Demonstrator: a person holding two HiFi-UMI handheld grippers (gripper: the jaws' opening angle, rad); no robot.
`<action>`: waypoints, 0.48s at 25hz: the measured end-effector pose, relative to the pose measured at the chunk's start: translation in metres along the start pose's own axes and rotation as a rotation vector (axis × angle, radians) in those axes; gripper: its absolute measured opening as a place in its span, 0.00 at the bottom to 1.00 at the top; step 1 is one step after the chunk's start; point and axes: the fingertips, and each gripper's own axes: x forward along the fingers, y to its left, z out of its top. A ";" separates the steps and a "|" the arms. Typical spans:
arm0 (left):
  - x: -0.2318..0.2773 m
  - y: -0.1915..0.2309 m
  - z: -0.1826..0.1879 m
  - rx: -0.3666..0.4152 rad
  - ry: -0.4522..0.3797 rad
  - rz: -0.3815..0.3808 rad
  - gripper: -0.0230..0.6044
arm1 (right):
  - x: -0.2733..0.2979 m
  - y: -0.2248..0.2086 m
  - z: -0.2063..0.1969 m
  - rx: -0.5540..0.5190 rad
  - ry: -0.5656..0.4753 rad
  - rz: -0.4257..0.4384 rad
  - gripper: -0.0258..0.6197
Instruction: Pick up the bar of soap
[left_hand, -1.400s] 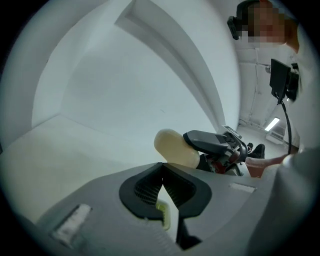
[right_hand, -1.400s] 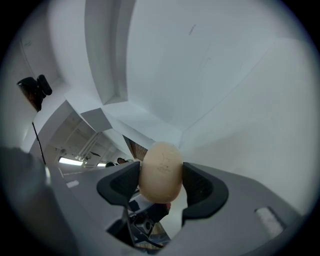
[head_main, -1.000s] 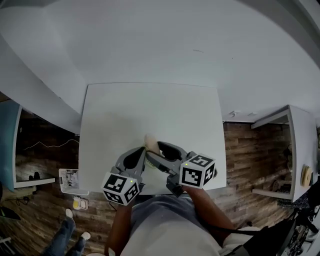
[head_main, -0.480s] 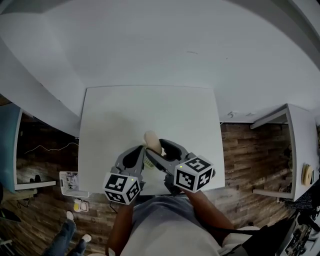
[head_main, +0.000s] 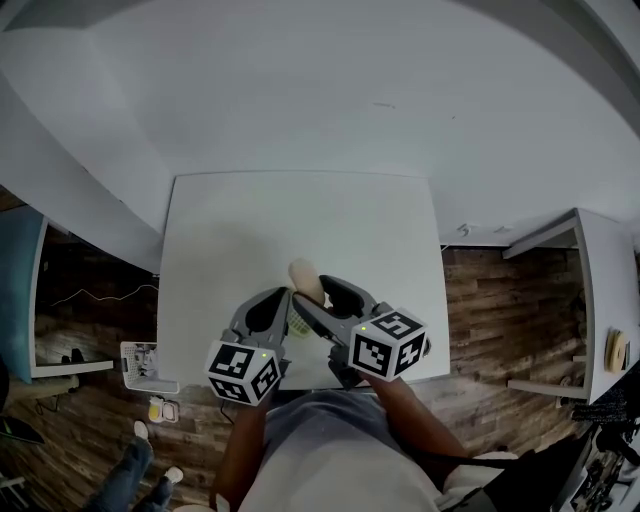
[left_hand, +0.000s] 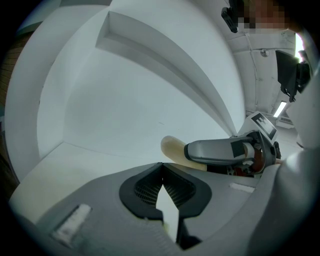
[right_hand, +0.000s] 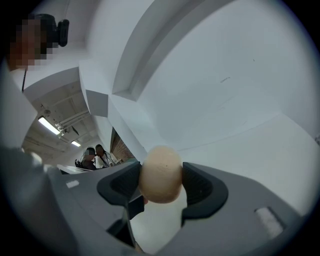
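Note:
The bar of soap (right_hand: 160, 174) is a cream, rounded oval. My right gripper (right_hand: 161, 184) is shut on it, both pads pressing its sides. In the head view the soap (head_main: 306, 280) sticks out past the right gripper (head_main: 318, 297), above the white table (head_main: 300, 220). From the left gripper view the soap (left_hand: 174, 151) shows at the right, held in the other gripper's grey finger. My left gripper (left_hand: 161, 186) is shut with nothing between its pads; it sits just left of the right one (head_main: 283, 308).
The white table's front edge (head_main: 300, 385) lies under both grippers, close to the person's body. A white wall (head_main: 320, 90) rises behind the table. Wooden floor (head_main: 500, 320) and another white table (head_main: 590, 290) lie to the right.
Both grippers have shifted slightly with the soap still held in the right one; the right marker cube has drifted a little left. The grip looks the same.

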 end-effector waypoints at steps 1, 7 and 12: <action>0.001 0.000 0.000 -0.001 0.001 0.000 0.03 | 0.001 -0.001 0.000 0.004 -0.001 0.002 0.46; 0.001 0.003 -0.002 -0.002 0.005 0.005 0.03 | 0.002 -0.002 -0.002 0.014 0.006 0.011 0.46; -0.002 0.008 -0.005 -0.007 0.012 0.018 0.03 | 0.003 -0.002 -0.003 0.026 0.008 0.017 0.46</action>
